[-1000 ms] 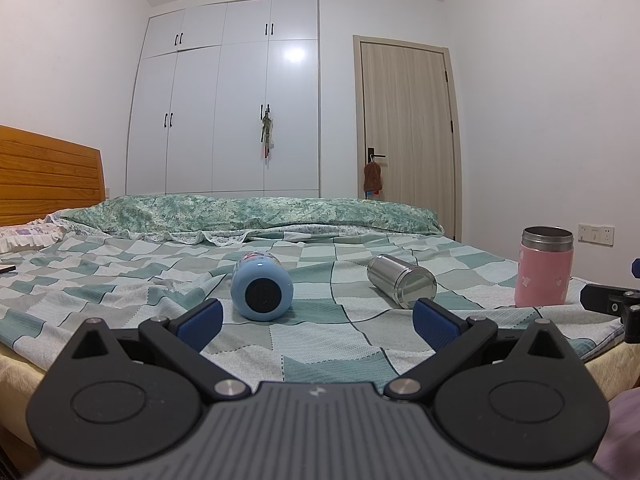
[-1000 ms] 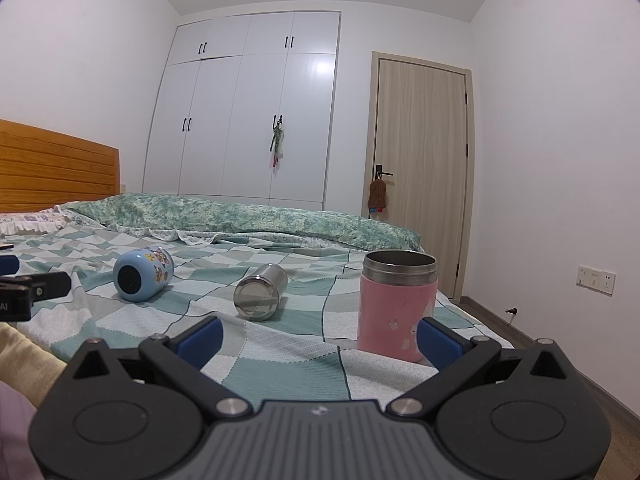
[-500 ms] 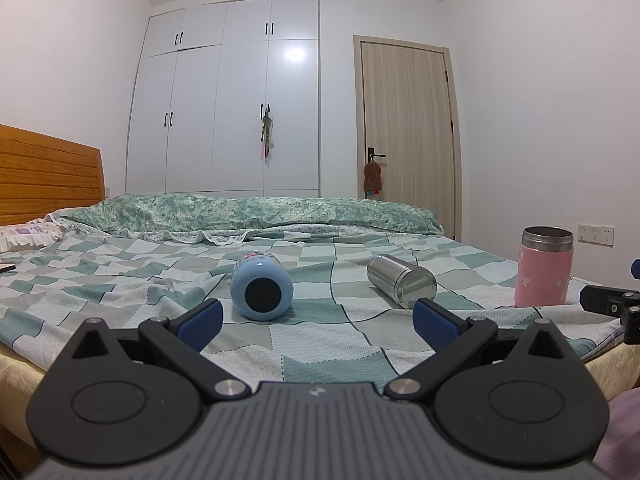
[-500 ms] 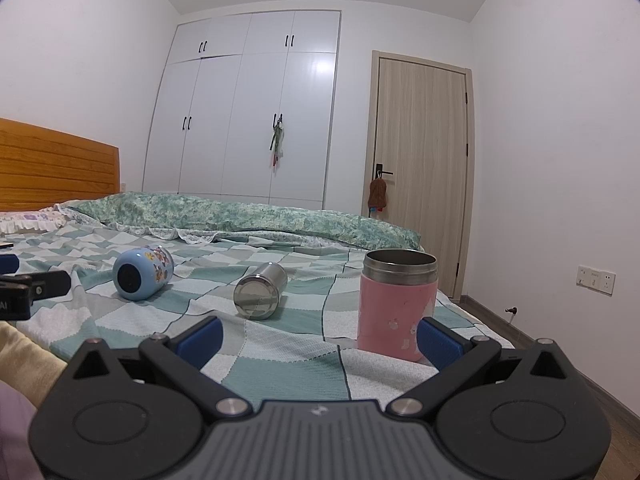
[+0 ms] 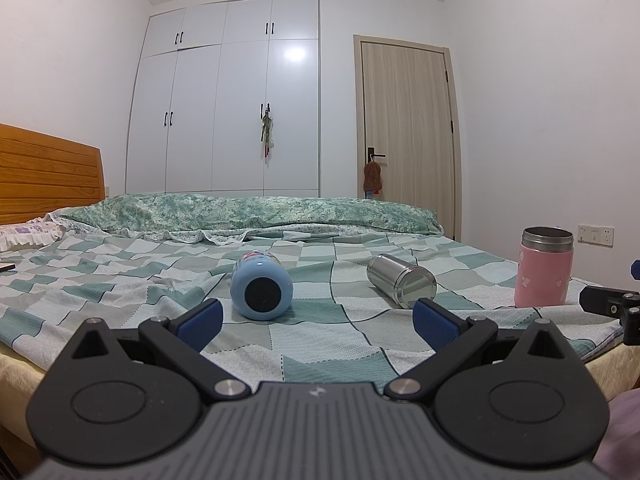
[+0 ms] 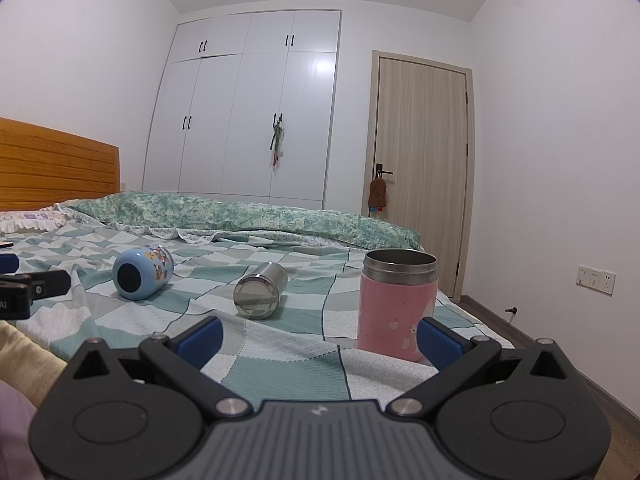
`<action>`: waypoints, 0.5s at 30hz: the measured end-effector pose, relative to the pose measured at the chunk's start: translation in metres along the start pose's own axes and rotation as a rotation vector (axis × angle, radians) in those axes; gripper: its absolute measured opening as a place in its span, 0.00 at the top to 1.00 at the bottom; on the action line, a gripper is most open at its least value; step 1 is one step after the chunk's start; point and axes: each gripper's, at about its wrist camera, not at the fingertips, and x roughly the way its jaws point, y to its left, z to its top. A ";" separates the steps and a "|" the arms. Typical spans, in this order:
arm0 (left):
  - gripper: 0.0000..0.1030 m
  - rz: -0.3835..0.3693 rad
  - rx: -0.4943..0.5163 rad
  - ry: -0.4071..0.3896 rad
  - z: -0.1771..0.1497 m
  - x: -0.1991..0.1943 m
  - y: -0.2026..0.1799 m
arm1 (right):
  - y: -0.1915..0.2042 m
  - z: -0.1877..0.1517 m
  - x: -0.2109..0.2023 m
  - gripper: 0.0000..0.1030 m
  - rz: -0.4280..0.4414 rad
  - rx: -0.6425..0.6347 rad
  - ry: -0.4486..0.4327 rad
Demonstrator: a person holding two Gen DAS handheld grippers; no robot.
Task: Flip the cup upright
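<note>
The bed [image 5: 120,288] fills the lower half of both views, covered by a checked green and white sheet, with a rolled green quilt [image 5: 256,214] lying along its far side and a wooden headboard [image 5: 48,176] at the left. Behind the bed stands a white wardrobe [image 5: 224,96], and to the right of that a pale wooden door [image 5: 406,132] with a brown cloth [image 5: 373,178] hanging from its handle.

On the bed, the pink cup [image 6: 396,304] stands upright near the right edge, its steel rim open upward. Further in from that edge, the steel cup [image 6: 260,290] lies on its side, its flat end turned toward the cameras. Beyond it, toward the headboard side of the bed, the blue cup [image 6: 142,266] also lies on its side, dark round base facing forward and cartoon pictures on its wall.

The left gripper [image 5: 316,318] hangs over the near edge of the bed, spread wide and grasping nothing, with the blue cup ahead between its blue pads [image 5: 200,316]. The right gripper [image 6: 318,338] is likewise spread wide and empty at the near edge of the bed; the pink cup stands just inside its right pad [image 6: 438,342], though contact cannot be told.
</note>
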 end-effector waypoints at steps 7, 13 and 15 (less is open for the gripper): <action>0.00 0.000 0.000 0.000 0.000 0.000 0.000 | 0.000 0.000 0.000 0.00 0.000 0.000 0.000; 0.00 0.000 0.000 0.000 0.000 0.000 0.000 | 0.000 0.000 0.000 0.00 0.001 0.000 0.001; 0.00 0.000 0.002 0.006 0.000 0.001 0.000 | 0.000 0.000 0.001 0.00 0.003 0.000 0.004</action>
